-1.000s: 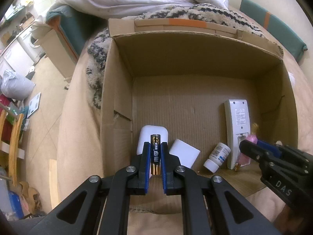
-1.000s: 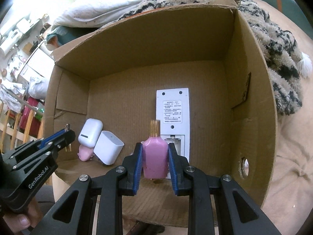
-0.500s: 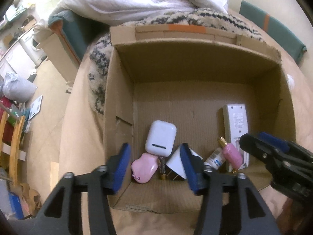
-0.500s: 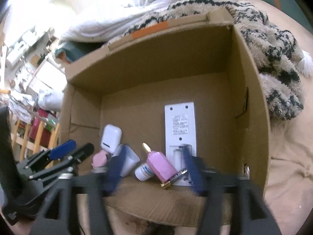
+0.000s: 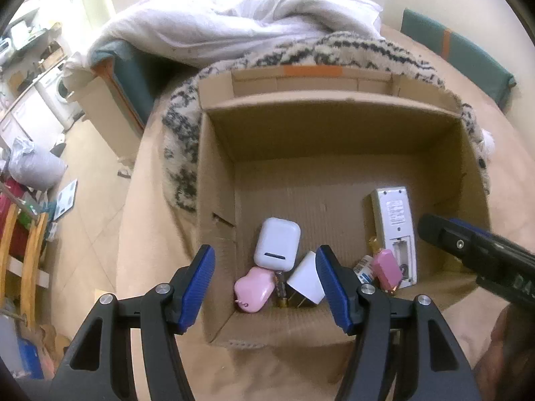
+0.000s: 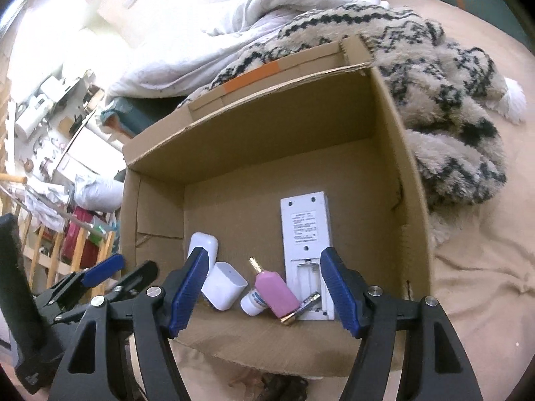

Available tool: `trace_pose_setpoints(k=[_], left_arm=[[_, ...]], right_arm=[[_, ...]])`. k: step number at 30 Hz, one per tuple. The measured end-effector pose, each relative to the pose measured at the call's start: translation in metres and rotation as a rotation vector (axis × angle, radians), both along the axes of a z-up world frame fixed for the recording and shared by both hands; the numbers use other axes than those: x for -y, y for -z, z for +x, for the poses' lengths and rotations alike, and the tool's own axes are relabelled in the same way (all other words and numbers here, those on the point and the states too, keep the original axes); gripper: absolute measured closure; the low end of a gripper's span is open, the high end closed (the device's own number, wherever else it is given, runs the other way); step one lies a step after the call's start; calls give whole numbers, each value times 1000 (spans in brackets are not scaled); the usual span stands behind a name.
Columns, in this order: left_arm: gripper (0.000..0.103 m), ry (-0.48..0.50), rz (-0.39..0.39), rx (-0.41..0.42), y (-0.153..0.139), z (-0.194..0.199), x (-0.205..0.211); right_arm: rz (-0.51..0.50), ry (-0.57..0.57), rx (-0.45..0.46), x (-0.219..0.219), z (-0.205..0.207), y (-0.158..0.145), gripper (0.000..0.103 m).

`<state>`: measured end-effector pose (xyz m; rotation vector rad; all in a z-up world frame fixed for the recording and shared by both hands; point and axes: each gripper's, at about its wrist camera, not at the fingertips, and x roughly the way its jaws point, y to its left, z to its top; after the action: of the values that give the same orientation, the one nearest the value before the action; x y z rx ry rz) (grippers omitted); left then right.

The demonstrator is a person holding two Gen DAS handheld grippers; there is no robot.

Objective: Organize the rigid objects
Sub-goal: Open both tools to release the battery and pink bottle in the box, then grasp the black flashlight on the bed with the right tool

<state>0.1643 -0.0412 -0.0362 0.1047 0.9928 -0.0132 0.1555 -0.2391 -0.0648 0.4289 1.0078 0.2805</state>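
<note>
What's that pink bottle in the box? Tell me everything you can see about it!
The pink bottle is small and flat-sided, glossy like plastic or glass, with a thin gold neck pointing toward the back of the cardboard box. It lies tilted on its side on the box floor near the front wall. It leans against a little white bottle on one side; a battery and the white remote sit close on the other. Neither gripper holds it.

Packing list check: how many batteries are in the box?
2. One battery stands between the pink case and white charger; another battery lies by the remote. More may be hidden.
</note>
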Motion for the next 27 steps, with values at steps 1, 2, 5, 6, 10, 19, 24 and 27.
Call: trace_pose_setpoints(k=[1, 2, 5, 6, 10, 19, 24, 27], left_arm=[[44, 1, -2, 4, -4, -3, -2], [44, -2, -2, 5, -7, -5, -4], [44, -13, -17, -5, -14, -16, -12], [44, -20, -28, -9, -15, -21, -15], [44, -30, -57, -31, -14, -39, -23], [44, -26, -80, -65, -9, -67, -29], [44, -22, -76, -89, -2, -75, -26], [44, -35, -79, -122, 5, -73, -27]], right_arm=[[4, 4, -4, 2, -2, 0, 30], [3, 8, -8, 3, -5, -1, 30], [-3, 7, -12, 4, -17, -6, 30], [-9, 4, -5, 3, -23, -8, 30], [-32, -1, -1, 1, -42, -12, 30], [-38, -5, -54, -2, -78, -3, 30], [52, -1, -171, -1, -89, 19, 30], [197, 31, -265, 6, -96, 38, 30]])
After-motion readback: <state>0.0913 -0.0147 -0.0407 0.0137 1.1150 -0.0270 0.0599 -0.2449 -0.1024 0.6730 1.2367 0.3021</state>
